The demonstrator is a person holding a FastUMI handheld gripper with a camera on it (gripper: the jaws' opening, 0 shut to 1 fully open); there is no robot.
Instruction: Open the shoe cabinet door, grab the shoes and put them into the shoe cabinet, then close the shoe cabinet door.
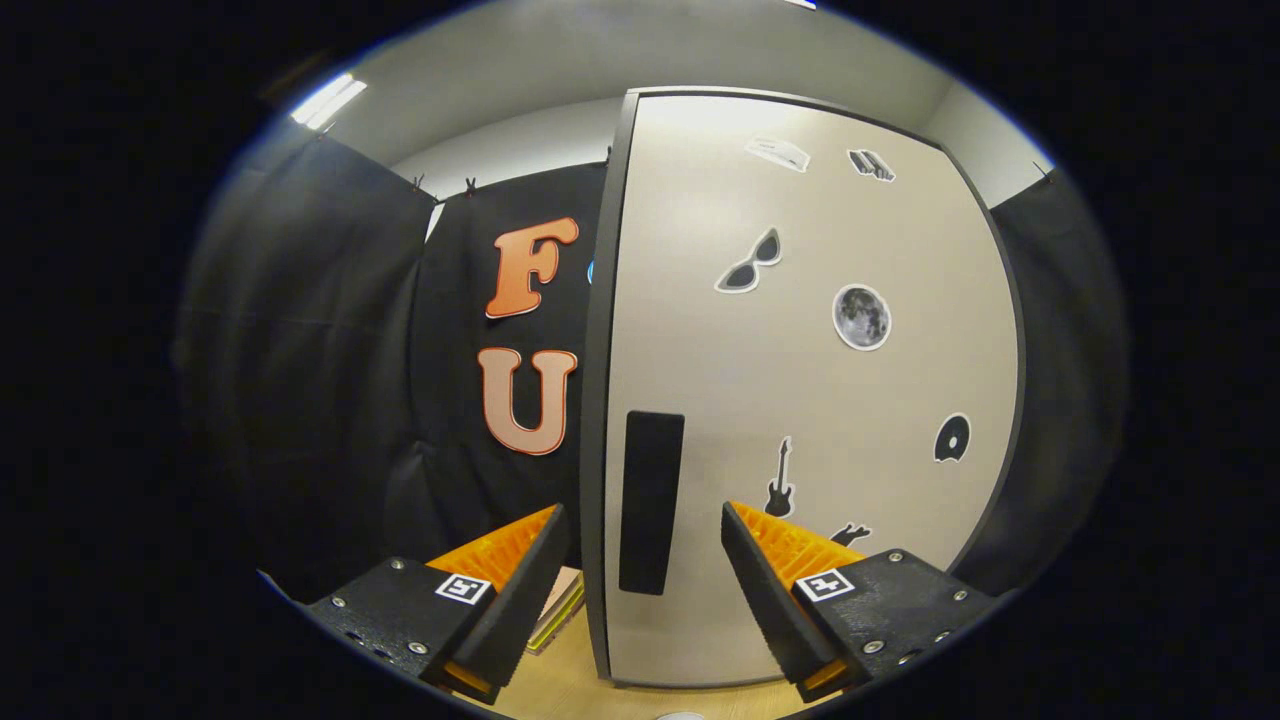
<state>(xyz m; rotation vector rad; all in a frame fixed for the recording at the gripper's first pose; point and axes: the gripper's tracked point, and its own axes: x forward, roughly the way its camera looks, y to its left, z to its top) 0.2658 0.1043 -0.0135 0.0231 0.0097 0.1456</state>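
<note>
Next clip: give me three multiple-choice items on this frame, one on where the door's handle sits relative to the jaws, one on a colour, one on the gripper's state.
1. Where is the handle of the door?
A. Ahead, between the two jaws
B. Beyond the right jaw only
C. Clamped by both jaws

2. What colour is the handle?
A. Orange
B. Black
C. White

3. What state is the gripper in?
A. Shut on the handle
B. Shut on nothing
C. Open

Key: 1 A, the dark vertical strip near the door's left edge stands in the gap between the jaws, untouched. 2 B, it is black against the beige door. 3 C, the jaws stand wide apart with nothing between them pressed.
</note>
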